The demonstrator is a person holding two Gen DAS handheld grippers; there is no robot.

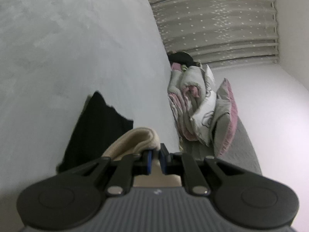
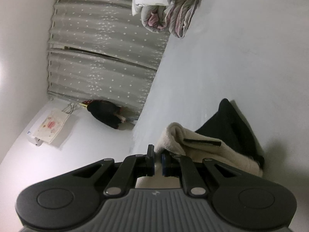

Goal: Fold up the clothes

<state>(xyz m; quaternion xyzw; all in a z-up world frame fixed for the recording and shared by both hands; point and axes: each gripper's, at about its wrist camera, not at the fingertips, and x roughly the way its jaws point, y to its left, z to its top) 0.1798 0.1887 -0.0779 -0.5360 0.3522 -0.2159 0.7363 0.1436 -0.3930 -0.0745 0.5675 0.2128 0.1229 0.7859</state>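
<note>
A cream fleece garment [image 1: 133, 141] is bunched at the tips of my left gripper [image 1: 155, 160], which is shut on its edge. In the right wrist view the same cream garment [image 2: 202, 154] shows a dark pocket strip, and my right gripper [image 2: 158, 162] is shut on another part of its edge. The fleece hangs between both grippers above the pale bed sheet [image 1: 77, 48]. A black garment [image 1: 96, 127] lies flat on the sheet just beyond the fleece, and it also shows behind it as the black garment [image 2: 231, 127]. Part of the fleece is hidden under the gripper bodies.
A pile of grey and pink bedding and pillows [image 1: 195, 104] lies at the far end of the bed. A star-patterned curtain [image 2: 106, 58] covers the wall behind. On the floor beside the bed are a dark bag [image 2: 106, 114] and a printed paper bag [image 2: 52, 125].
</note>
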